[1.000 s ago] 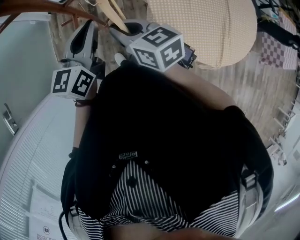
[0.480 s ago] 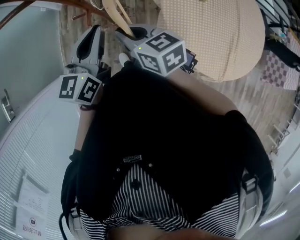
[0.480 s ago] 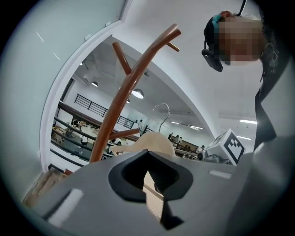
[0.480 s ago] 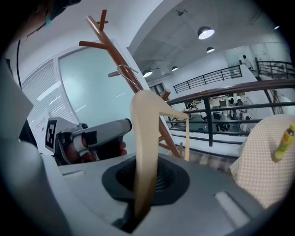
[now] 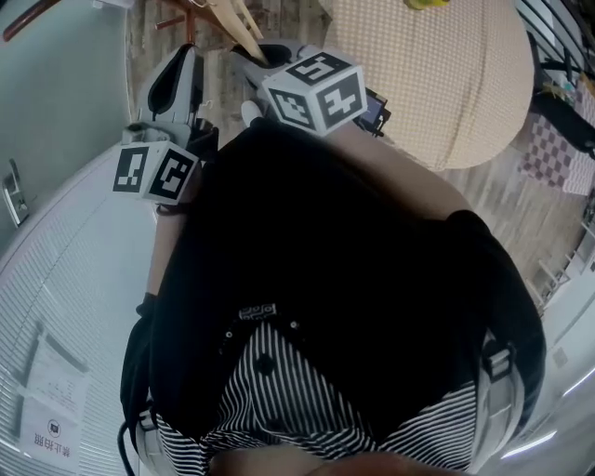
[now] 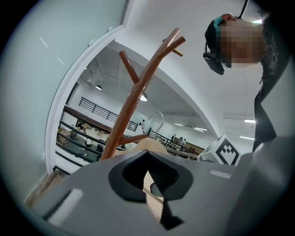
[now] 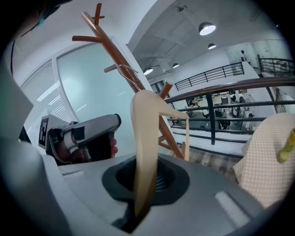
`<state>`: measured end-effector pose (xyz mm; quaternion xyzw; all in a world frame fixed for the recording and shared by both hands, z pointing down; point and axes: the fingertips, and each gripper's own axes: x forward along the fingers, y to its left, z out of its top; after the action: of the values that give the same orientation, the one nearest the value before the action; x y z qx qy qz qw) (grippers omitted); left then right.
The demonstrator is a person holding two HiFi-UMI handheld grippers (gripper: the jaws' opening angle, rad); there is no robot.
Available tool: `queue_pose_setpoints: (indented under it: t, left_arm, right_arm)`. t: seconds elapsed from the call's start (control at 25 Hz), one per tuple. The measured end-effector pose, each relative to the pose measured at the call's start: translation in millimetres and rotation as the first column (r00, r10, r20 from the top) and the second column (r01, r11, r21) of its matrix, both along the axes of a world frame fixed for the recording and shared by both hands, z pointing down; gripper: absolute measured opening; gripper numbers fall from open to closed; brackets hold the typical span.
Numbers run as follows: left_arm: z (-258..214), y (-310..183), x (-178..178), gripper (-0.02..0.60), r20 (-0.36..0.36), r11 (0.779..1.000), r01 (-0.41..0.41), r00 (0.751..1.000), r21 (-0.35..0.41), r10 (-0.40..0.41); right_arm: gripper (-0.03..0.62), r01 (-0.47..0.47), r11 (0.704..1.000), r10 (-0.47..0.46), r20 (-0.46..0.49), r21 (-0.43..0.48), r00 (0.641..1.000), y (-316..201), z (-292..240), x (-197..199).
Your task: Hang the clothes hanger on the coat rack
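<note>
My right gripper (image 7: pixel 144 186) is shut on one arm of a pale wooden clothes hanger (image 7: pixel 146 133); its metal hook (image 7: pixel 123 70) points up beside the brown wooden coat rack (image 7: pixel 120 57) and hangs on no branch. In the head view the hanger (image 5: pixel 234 20) sticks out ahead of the right gripper (image 5: pixel 257 61), near the rack's base (image 5: pixel 177 16). The left gripper (image 5: pixel 188 54) is just left of it, shut and empty. From the left gripper (image 6: pixel 149 177) I look up the rack's trunk (image 6: pixel 137 94), with the hanger's hook (image 6: pixel 159 117) behind it.
A large beige beanbag (image 5: pixel 437 74) lies on the wood floor to the right, with a small yellow-green thing (image 7: pixel 286 146) on it. A pale glass wall with blinds (image 5: pixel 56 270) stands at the left. A black railing (image 7: pixel 221 87) runs behind the rack.
Both grippers have crept forward towards the rack, the right one with the hanger sinking a little. The rack's long branch has slid towards the top edge of the head view.
</note>
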<state>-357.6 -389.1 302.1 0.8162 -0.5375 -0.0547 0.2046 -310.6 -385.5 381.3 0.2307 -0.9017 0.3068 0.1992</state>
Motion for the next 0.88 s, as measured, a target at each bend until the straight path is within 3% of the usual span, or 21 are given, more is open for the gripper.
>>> queue_pose_setpoints:
  t: [0.24,0.56,0.88]
  left_arm:
    - [-7,-8,-9,0.003,-0.010,1.000,0.018,1.000,0.007,-0.018]
    - [-2,-16,-17,0.003,0.047,0.999,0.049,0.998,0.014,-0.050]
    - [3,-18,-9,0.003,0.050,0.999,0.035,0.998,-0.004,-0.035]
  right_arm:
    - [0.020,-0.007,0.996,0.007,-0.007,-0.089,1.000,-11,16,-9]
    - [0.020,-0.033,0.990,0.027,-0.045,-0.141,0.999,-28,39,-12]
    - [0.020,-0.050,0.983,0.037,-0.074,-0.176,0.997,-33,60,-12]
